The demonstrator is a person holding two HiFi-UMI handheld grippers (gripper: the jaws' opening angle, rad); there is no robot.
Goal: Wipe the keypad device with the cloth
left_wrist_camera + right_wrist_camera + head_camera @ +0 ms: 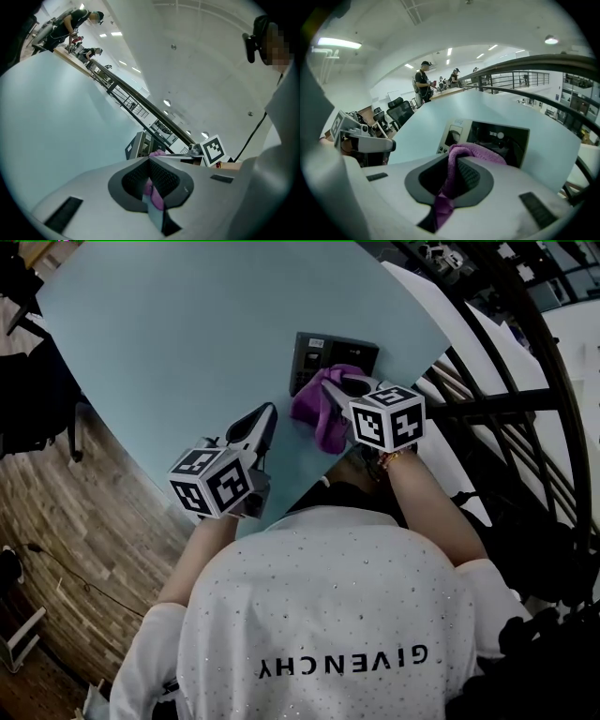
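Even overhead light from ceiling strips [340, 43] lit the pale table [169, 324] flatly, shadows were soft, and both gripper views bent heavily toward black corners, with nearest surfaces blurred.

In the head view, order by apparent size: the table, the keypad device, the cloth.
1. table
2. keypad device and cloth: about alike; the cloth hides part of the device, so unranked.

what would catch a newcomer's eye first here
The purple cloth stands out, clamped in the right hand-held gripper right at the dark keypad device near the edge of the pale blue table. The left hand-held gripper is just to its left over the table, jaws together and empty.
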